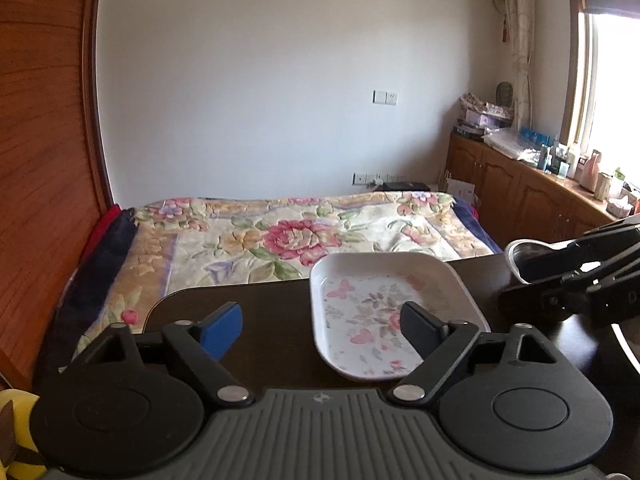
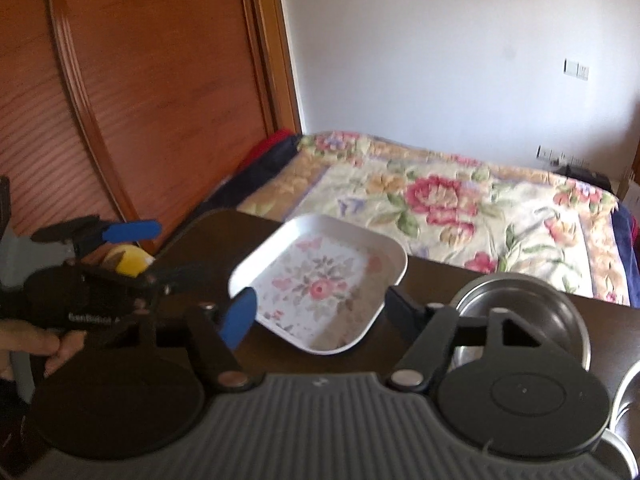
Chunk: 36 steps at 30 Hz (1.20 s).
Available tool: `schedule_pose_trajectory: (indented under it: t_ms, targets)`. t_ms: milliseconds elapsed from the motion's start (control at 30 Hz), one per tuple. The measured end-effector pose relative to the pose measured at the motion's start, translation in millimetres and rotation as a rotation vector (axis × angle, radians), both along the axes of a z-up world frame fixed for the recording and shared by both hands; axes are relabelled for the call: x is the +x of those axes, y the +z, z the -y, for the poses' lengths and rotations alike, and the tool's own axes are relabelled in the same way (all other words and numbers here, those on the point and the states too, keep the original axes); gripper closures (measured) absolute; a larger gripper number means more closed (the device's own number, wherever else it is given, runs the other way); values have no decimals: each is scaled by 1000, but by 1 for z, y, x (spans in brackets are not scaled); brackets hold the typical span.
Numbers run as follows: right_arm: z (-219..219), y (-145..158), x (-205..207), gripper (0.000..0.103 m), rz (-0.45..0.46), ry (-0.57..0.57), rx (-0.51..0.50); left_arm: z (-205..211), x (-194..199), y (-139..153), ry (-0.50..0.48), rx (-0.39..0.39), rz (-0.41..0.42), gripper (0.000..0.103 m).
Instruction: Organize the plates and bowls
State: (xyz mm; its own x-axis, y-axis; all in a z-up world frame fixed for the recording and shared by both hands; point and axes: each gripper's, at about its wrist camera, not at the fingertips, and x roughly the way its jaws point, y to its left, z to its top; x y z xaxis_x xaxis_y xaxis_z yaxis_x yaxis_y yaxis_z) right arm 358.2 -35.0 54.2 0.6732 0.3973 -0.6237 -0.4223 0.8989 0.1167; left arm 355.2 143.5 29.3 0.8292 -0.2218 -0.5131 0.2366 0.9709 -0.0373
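A white rectangular plate with a flower print (image 1: pixel 372 280) (image 2: pixel 320 248) lies on the dark table (image 1: pixel 260 308) (image 2: pixel 216 232). A steel bowl (image 1: pixel 524 250) (image 2: pixel 520 300) stands to its right. My left gripper (image 1: pixel 322 330) (image 2: pixel 160 250) hovers open at the plate's near left edge, its black finger (image 1: pixel 420 326) over the plate. My right gripper (image 2: pixel 322 314) (image 1: pixel 514 280) is open low over the plate's near end, nothing pressed between its pads; part of the bowl is hidden behind its right linkage.
A bed with a floral blanket (image 1: pixel 300 236) (image 2: pixel 460 200) runs past the table's far edge. A wooden wardrobe (image 2: pixel 140 80) stands left, low cabinets (image 1: pixel 520 192) right. A yellow object (image 2: pixel 130 260) sits at the table's left; another pale rim (image 2: pixel 628 400) shows far right. A hand (image 2: pixel 40 344) holds the left gripper.
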Motion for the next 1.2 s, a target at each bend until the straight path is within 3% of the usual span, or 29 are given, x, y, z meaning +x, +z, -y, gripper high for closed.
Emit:
schedule_pose_trajectory:
  t_ms: [267, 633, 733, 1033, 1133, 1200]
  targets:
    - [-7, -18, 31, 51, -90, -11, -51, -7, 37, -15, -16, -25, -70, 15]
    - [-8, -36, 53, 53, -152, -16, -75, -4, 56, -26, -38, -43, -109, 19]
    - [-9, -37, 55, 53, -151, -14, -77, -3, 58, -29, -42, -40, -122, 26]
    - [-14, -47, 60, 53, -151, -10, -121, 0, 62, -36, -47, -26, -138, 30]
    - [-15, -49, 61, 55, -149, -11, -133, 1, 60, -39, -51, -20, -138, 37]
    - [-19, -49, 61, 60, -147, -1, -157, 2, 60, -39, -59, -16, -139, 48]
